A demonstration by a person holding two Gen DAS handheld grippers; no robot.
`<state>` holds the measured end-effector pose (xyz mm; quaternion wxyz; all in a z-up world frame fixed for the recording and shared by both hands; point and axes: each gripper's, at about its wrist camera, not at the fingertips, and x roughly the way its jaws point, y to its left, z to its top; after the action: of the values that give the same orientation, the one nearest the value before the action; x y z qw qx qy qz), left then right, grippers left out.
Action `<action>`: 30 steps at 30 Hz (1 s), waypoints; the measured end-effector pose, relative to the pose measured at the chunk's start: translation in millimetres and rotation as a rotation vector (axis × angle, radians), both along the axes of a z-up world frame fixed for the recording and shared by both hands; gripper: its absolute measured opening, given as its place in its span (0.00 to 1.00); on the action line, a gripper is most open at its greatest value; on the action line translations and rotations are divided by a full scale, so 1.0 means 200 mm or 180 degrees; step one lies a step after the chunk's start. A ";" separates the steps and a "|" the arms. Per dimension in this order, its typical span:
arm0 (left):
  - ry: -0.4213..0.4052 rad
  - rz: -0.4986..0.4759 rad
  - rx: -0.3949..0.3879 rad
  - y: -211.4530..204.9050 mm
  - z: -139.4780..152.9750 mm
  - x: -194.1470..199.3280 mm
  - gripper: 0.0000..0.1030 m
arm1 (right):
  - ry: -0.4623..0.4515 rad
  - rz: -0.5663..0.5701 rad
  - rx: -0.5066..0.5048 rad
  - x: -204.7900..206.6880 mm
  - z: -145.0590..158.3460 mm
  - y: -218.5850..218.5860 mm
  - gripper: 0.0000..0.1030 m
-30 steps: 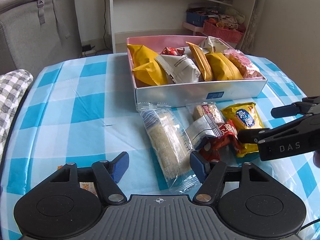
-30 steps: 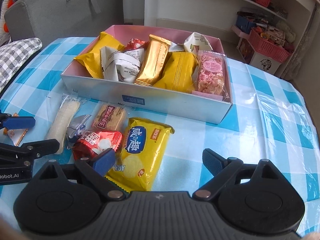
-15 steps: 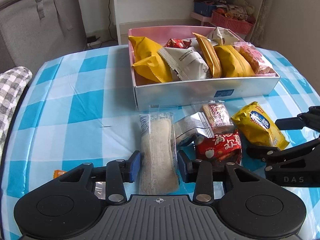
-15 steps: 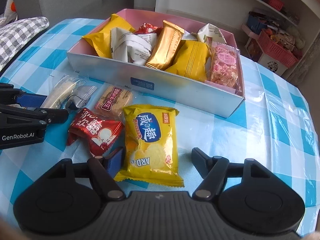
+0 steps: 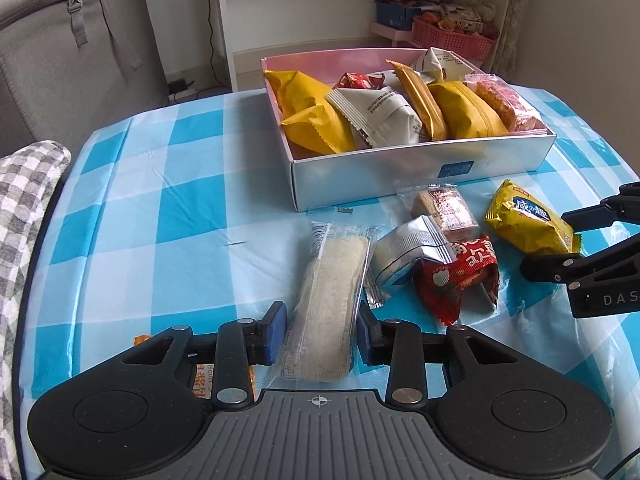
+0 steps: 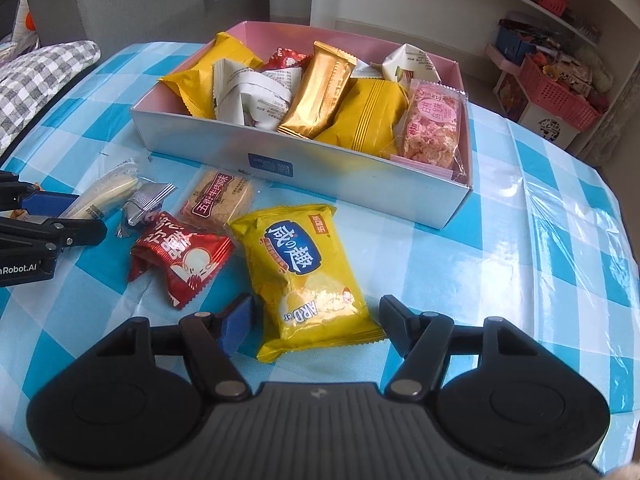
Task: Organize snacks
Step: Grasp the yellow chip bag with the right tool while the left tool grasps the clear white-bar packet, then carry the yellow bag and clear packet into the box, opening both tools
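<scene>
The left gripper (image 5: pixel 320 330) pinches the long clear-wrapped pale wafer bar (image 5: pixel 326 308) on the table: light, brittle, slippery film. The right gripper (image 6: pixel 316 322) is closing around the crinkly yellow chip packet (image 6: pixel 306 276) lying before the box, pads not yet pressing.

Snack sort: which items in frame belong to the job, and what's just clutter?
Job: box; long clear-wrapped bar between left gripper fingers; yellow chip bag between right gripper fingers, jaws closing; red packet; silver packet.
Clutter: checked cushion; pink basket; shelves.

loose snacks (image 6: pixel 256 240) lie before the box (image 6: pixel 304 160); more snacks inside
</scene>
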<state>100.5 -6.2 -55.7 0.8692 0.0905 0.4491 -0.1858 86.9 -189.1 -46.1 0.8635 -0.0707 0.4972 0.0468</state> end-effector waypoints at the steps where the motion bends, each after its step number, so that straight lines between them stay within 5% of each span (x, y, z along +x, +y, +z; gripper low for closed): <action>1: -0.0014 0.0006 -0.0025 0.00 0.00 0.00 0.34 | -0.0005 0.0014 -0.0004 0.00 0.00 0.00 0.60; 14: -0.0019 0.0171 -0.0004 -0.02 0.01 0.02 0.20 | -0.0038 0.0079 0.0035 -0.02 0.01 0.03 0.43; 30: 0.0006 0.0177 -0.0023 -0.02 0.07 -0.01 0.16 | -0.0081 -0.0005 0.0025 -0.02 0.08 0.01 0.42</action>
<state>97.8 -9.5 -41.4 0.8740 0.0747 0.4516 -0.1632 82.9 -187.3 -29.2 0.8700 -0.0676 0.4860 0.0471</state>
